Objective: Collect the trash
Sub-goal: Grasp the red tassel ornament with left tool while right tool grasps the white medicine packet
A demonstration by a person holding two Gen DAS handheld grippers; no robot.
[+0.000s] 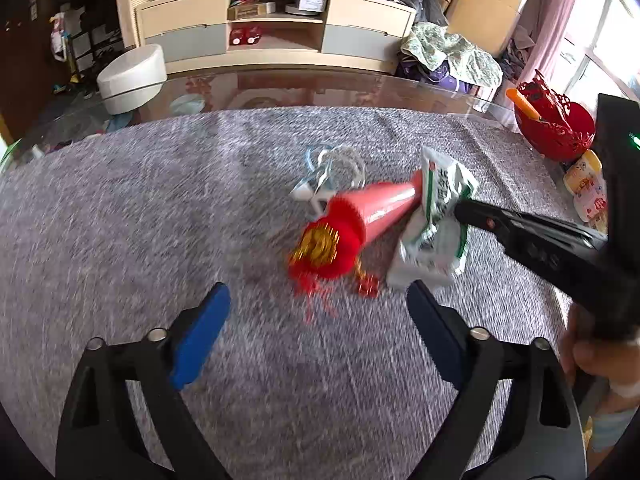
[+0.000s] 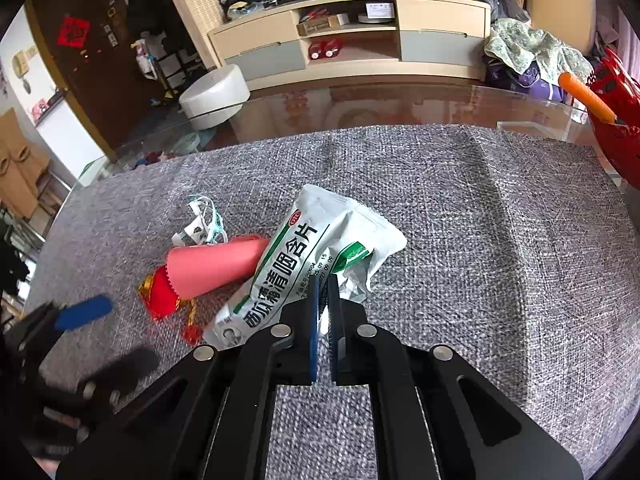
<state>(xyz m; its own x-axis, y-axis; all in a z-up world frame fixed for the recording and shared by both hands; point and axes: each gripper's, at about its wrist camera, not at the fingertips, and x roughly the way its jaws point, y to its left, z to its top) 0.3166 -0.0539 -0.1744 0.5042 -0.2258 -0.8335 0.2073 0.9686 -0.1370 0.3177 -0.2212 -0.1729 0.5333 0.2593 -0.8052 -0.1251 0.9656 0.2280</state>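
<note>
A crumpled white and green pouch (image 2: 296, 256) lies on the grey cloth (image 2: 480, 240), leaning over the tip of a pink cone ornament (image 2: 216, 264) with a red and gold fringe. Behind the cone sits a tangle of white string with a tag (image 2: 202, 220). My right gripper (image 2: 324, 284) is shut on the pouch's near edge. In the left wrist view it (image 1: 464, 206) comes in from the right onto the pouch (image 1: 436, 216). My left gripper (image 1: 316, 292) stands open just in front of the cone (image 1: 376, 208) and its fringe, with nothing between its blue pads.
A red openwork basket (image 1: 556, 128) with an orange-handled tool stands at the table's right edge, a small yellow pack (image 1: 588, 184) beside it. A hand (image 1: 580, 344) holds the right gripper. Bare glass tabletop (image 1: 280, 88) runs beyond the cloth; a white stool (image 1: 132, 76) stands past it.
</note>
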